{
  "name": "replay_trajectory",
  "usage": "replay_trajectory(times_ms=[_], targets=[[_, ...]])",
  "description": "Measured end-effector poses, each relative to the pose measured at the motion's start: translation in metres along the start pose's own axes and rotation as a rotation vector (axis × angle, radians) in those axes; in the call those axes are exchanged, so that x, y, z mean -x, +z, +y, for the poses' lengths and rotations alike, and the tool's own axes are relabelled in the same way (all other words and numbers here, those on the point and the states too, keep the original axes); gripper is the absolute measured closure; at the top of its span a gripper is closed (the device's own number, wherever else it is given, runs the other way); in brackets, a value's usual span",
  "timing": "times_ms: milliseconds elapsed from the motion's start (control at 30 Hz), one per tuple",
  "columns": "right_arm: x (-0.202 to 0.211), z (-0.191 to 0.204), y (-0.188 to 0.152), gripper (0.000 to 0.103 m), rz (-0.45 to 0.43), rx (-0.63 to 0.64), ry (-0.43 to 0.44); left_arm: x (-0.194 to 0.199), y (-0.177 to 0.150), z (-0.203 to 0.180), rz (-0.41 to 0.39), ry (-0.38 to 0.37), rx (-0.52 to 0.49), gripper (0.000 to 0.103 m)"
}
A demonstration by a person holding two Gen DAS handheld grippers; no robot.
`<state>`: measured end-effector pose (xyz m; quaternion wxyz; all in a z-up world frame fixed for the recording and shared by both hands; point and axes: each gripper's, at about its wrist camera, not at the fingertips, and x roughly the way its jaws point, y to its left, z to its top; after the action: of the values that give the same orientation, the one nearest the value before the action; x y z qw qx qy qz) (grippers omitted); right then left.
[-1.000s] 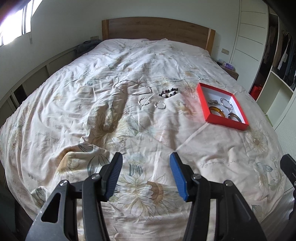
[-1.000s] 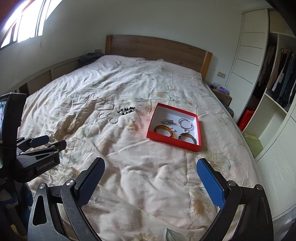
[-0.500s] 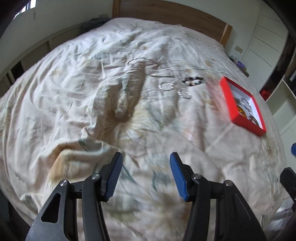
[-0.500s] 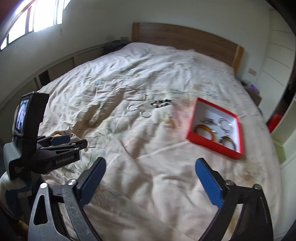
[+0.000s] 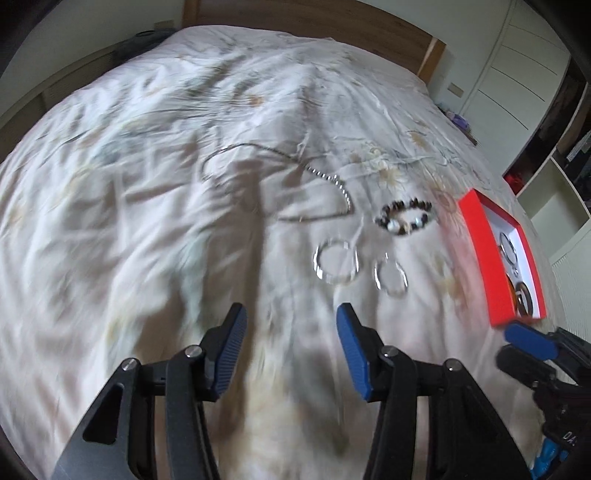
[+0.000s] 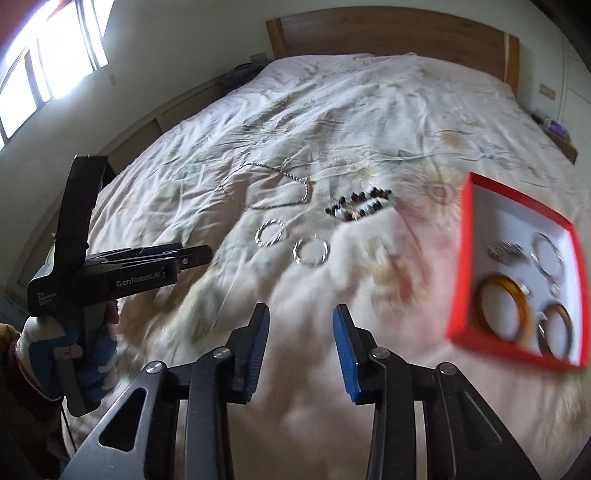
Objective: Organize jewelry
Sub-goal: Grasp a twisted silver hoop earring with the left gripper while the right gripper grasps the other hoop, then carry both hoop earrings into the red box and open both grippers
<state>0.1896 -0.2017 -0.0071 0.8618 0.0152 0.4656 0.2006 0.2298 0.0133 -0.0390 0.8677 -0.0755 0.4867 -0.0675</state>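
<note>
On the floral bedspread lie a silver chain necklace [image 5: 314, 173] [image 6: 291, 184], a dark beaded bracelet [image 5: 404, 216] [image 6: 360, 205], a twisted silver bangle [image 5: 335, 261] [image 6: 271, 232] and a plain silver ring bangle [image 5: 390, 277] [image 6: 311, 250]. A red box [image 5: 487, 258] [image 6: 458, 266] at the right holds an amber bangle [image 6: 504, 306], a brown bangle [image 6: 556, 328] and silver pieces. My left gripper [image 5: 291, 347] is open and empty, just short of the two silver bangles. My right gripper [image 6: 301, 347] is open and empty, nearer than the ring bangle.
The wooden headboard [image 6: 388, 33] stands at the far end. Wardrobe shelves [image 5: 554, 147] are to the right of the bed, a low ledge and window [image 6: 48, 62] to the left. The left gripper's body [image 6: 122, 273] shows at the left of the right wrist view.
Both grippers have moved forward and down toward the jewelry, which now looks much bigger. The right gripper's jaws have narrowed from wide open. The views are motion-blurred.
</note>
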Motion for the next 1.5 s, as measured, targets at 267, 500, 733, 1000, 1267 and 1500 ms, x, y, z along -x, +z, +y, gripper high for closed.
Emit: replay_trajectory(times_ms=[267, 500, 733, 1000, 1267, 1500], targets=[[-0.074, -0.021, 0.038, 0.079, 0.063, 0.003, 0.021, -0.057, 0.026, -0.008, 0.043, -0.017, -0.080, 0.068], [-0.119, -0.019, 0.042, 0.086, 0.134, 0.069, 0.009, -0.080, 0.022, -0.013, 0.052, -0.003, -0.192, 0.069], [-0.142, -0.012, 0.039, 0.090, 0.147, 0.116, -0.024, -0.090, 0.018, -0.019, 0.023, 0.020, -0.236, 0.070], [-0.129, -0.015, 0.039, 0.097, 0.104, 0.088, -0.023, -0.079, 0.021, -0.019, -0.014, 0.025, -0.222, 0.096], [-0.069, -0.013, 0.026, 0.097, 0.065, 0.035, -0.039, -0.039, 0.021, -0.024, -0.037, 0.027, -0.183, 0.098], [0.001, -0.008, 0.005, 0.097, 0.000, 0.001, -0.065, 0.017, 0.006, -0.043, -0.067, 0.004, -0.199, 0.098]])
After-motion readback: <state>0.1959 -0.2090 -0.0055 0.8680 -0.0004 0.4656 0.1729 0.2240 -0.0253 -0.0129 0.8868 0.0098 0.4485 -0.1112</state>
